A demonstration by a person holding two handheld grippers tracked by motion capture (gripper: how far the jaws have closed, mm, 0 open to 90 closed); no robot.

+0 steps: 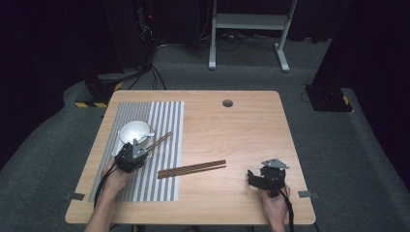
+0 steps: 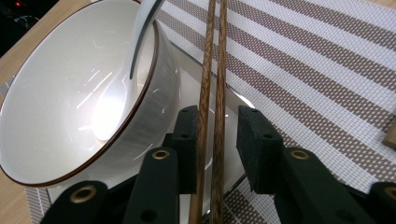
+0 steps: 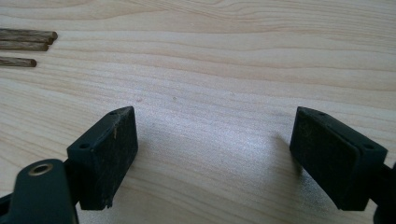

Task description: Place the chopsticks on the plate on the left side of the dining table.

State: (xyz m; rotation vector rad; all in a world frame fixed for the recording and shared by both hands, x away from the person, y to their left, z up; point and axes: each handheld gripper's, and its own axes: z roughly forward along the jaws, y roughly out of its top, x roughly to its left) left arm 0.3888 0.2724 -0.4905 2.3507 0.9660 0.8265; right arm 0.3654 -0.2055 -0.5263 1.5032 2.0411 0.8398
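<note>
The pair of brown wooden chopsticks (image 2: 211,116) lies side by side, nearly parallel, between the pads of the left claw (image 2: 217,149), apparently touching the left pad and clear of the right; it runs over a white tray beside the white bowl (image 2: 70,107), out across the striped placemat (image 2: 317,79); in the high view it slants up to the right from beside the bowl.
</note>
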